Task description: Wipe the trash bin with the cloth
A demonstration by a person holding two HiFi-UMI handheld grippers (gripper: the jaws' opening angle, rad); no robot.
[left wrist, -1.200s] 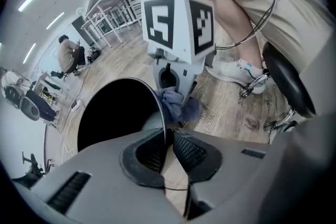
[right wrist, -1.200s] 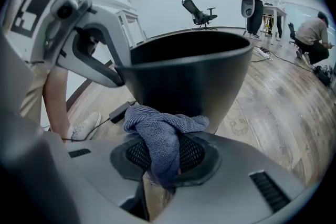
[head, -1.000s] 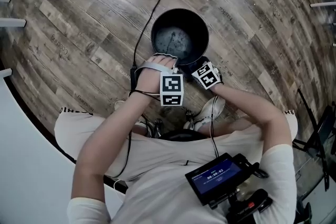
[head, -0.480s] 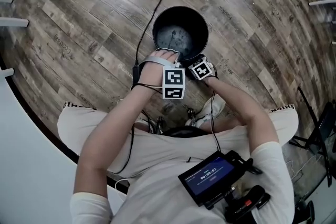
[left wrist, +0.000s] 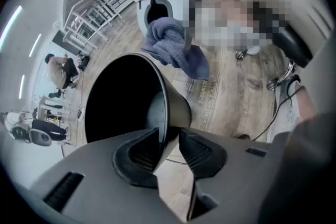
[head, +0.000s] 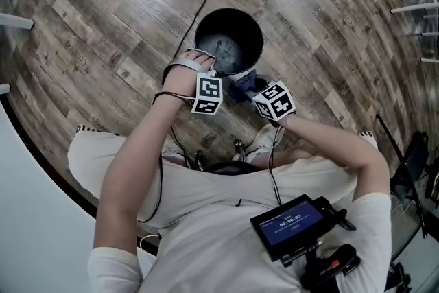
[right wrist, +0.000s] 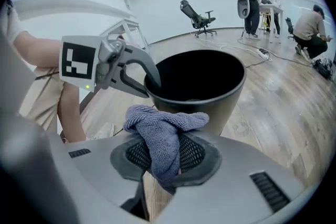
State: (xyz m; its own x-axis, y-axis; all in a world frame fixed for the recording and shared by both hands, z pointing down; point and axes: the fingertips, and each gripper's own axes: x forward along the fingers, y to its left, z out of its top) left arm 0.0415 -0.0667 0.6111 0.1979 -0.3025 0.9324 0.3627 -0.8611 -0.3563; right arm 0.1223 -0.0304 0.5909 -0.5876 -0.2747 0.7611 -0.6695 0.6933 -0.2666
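Blue-grey cloth (right wrist: 164,131) is bunching between the jaws of the right gripper (right wrist: 160,157), which is clamping it at mid-fold so that a soft wad is spilling over the top and a short tail is hanging below. In the right gripper view the wad is hovering at lower centre, just in front of the bin (right wrist: 212,94) and near its outer wall; I cannot tell whether it is touching. The left gripper (left wrist: 168,140) is straddling the bin's near rim at the bottom of its view, one jaw inside and one outside. Its jaws have just been opening, and a gap is showing beside the thin wall, so I judge it is letting go, not gripping. In the head view the dark round bin is standing upright on the wood floor (head: 103,24) at upper centre, with the left gripper at its lower-left edge and the cloth just below its rim on the right. The bin is looking like thin, stiff, smooth plastic, so it is probably light and likely to slide or tip under a sideways push. The rim is the natural place to pinch it steady while the cloth is rubbing the wall. The cloth is limp and grippy, so holding it by the bunched middle is leaving enough loose fabric to press flat.
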